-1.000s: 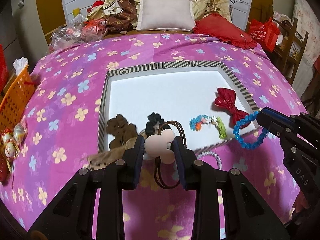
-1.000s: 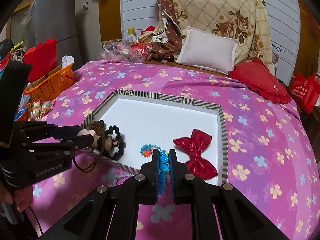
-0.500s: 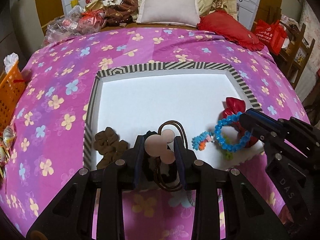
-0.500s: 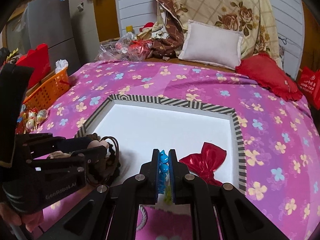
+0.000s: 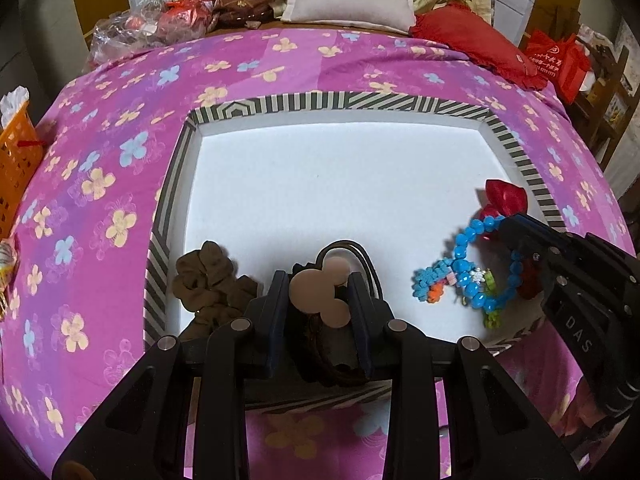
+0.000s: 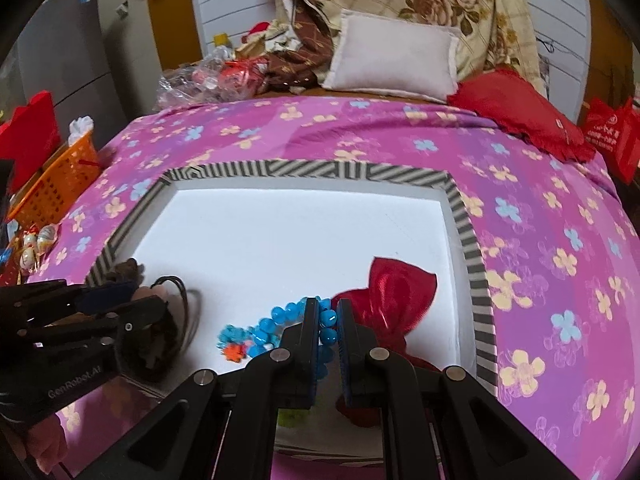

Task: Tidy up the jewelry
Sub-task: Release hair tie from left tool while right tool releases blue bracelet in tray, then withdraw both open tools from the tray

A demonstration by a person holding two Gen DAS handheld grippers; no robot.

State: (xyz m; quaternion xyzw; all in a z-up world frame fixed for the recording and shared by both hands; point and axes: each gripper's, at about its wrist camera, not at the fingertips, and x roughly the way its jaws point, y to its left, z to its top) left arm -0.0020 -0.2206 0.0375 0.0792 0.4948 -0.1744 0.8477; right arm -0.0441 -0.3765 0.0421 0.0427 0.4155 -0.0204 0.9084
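Both of your grippers have come forward over the tray since a second ago, carrying their loads from its near rim to above the white floor. Your left gripper (image 5: 319, 294) is clenched on the hair tie (image 5: 320, 296) with its pale mouse-shaped charm; the dark elastic loops arch up behind the charm and trail down between the fingers, where their lower part is hard to make out in shadow. Something dark sits under those loops, mostly covered by the gripper, so you cannot tell what it is. Your right gripper (image 6: 328, 318) is clamped on the blue bead bracelet (image 6: 280, 326), which hangs low over the tray floor; whether it touches is unclear. The multicoloured bead piece (image 5: 434, 282) lies just beside and partly under the bracelet. The red bow (image 6: 394, 296) lies behind the right fingers, its near half hidden by them. The brown scrunchie (image 5: 208, 280) rests in the near-left corner, its lower edge cut off by the left gripper. All of this sits within the striped-rim tray (image 5: 336, 102) on the pink floral bedspread (image 5: 100, 168).
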